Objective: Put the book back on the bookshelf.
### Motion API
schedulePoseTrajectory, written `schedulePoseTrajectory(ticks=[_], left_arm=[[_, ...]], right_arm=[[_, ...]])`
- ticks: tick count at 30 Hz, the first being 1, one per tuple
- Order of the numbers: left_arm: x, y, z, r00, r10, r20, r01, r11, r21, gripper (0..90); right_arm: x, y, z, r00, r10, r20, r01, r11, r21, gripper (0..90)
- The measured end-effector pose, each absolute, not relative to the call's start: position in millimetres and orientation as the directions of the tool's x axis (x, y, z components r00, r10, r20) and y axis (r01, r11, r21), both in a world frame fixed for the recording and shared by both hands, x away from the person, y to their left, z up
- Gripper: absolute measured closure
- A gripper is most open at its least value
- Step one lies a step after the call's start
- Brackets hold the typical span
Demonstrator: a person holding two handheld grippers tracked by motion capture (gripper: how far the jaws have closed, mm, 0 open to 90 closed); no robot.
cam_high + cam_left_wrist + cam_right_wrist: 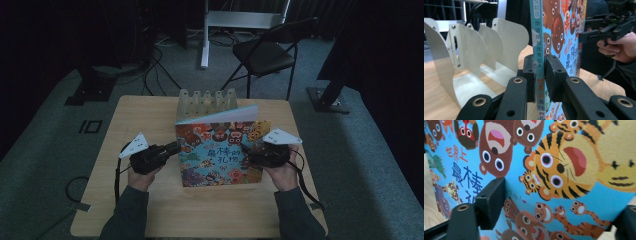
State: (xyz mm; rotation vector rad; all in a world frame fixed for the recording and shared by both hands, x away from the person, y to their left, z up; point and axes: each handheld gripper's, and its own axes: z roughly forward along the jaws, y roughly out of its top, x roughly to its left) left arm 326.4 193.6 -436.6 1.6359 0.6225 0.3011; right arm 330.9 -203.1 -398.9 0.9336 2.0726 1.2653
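Your left hand-held gripper (539, 75) is clamped on the spine of the picture book (220, 150) reading "华语原创优秀绘本"; your right hand-held gripper (554, 202) stands wide, its jaws off the cover.

Picture book (220, 155): blue cover crowded with cartoon animals, Chinese title. Stands upright on its bottom edge, spine (538, 50) at left, just in front of the white rack (207, 102).

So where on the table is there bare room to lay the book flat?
Bare wood lies along the near edge of the table and left of the divider rack. The middle is crowded: picture book, left gripper, right gripper.
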Motion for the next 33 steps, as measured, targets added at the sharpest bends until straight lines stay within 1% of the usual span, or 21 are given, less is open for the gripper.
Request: schedulePoseTrajectory(ticks=[1,4,5,7,13,14,15,16,20,23,24,25,33], left_arm=[[325.0,192.8,-436.1,0.818,0.557,-0.143,0.213,-0.062,0.975,79.7],[324.2,192.9,-435.9,0.818,0.559,-0.133,0.205,-0.068,0.976,80.1],[323.0,192.6,-435.5,0.819,0.562,-0.113,0.189,-0.078,0.979,79.9],[322.0,192.0,-435.1,0.820,0.562,-0.105,0.180,-0.080,0.980,79.5],[322.9,192.6,-435.9,0.854,0.504,-0.129,0.189,-0.070,0.979,76.0],[322.9,192.0,-436.3,0.864,0.485,-0.133,0.187,-0.065,0.980,74.5],[323.0,191.9,-436.1,0.868,0.477,-0.135,0.186,-0.061,0.981,74.5],[323.3,191.0,-435.2,0.872,0.470,-0.136,0.182,-0.055,0.982,73.5],[324.4,188.7,-432.8,0.889,0.437,-0.137,0.178,-0.053,0.983,70.1],[324.5,184.7,-432.2,0.895,0.427,-0.127,0.173,-0.069,0.983,66.7],[324.5,184.7,-432.2,0.895,0.427,-0.127,0.173,-0.069,0.983,65.5],[325.0,181.9,-432.7,0.896,0.424,-0.128,0.173,-0.069,0.983,63.6],[325.7,178.9,-433.6,0.900,0.420,-0.117,0.163,-0.076,0.984,62.9]], right_arm=[[331.1,-201.8,-401.4,-0.608,0.789,-0.089,0.284,0.321,0.904,19.6],[329.5,-199.3,-403.8,-0.597,0.794,-0.116,0.280,0.342,0.897,17.8],[328.8,-198.3,-404.6,-0.593,0.795,-0.123,0.279,0.347,0.896,17.0],[328.7,-198.0,-406.9,-0.585,0.801,-0.124,0.281,0.343,0.896,15.9],[329.8,-201.9,-410.8,-0.601,0.794,-0.093,0.269,0.311,0.911,15.0],[329.1,-205.4,-411.4,-0.624,0.780,-0.046,0.262,0.264,0.928,15.6],[329.1,-205.4,-411.4,-0.624,0.780,-0.046,0.262,0.264,0.928,15.6],[329.0,-210.1,-411.8,-0.641,0.768,-0.004,0.263,0.224,0.938,16.4],[328.8,-219.7,-413.5,-0.679,0.731,0.074,0.270,0.154,0.950,16.4],[328.1,-226.9,-413.4,-0.689,0.715,0.119,0.269,0.100,0.958,16.4],[328.1,-226.9,-413.4,-0.689,0.715,0.119,0.269,0.100,0.958,16.4],[327.1,-230.5,-412.2,-0.699,0.702,0.137,0.263,0.074,0.962,16.4],[324.7,-234.2,-409.6,-0.696,0.707,0.128,0.252,0.074,0.965,16.4]])
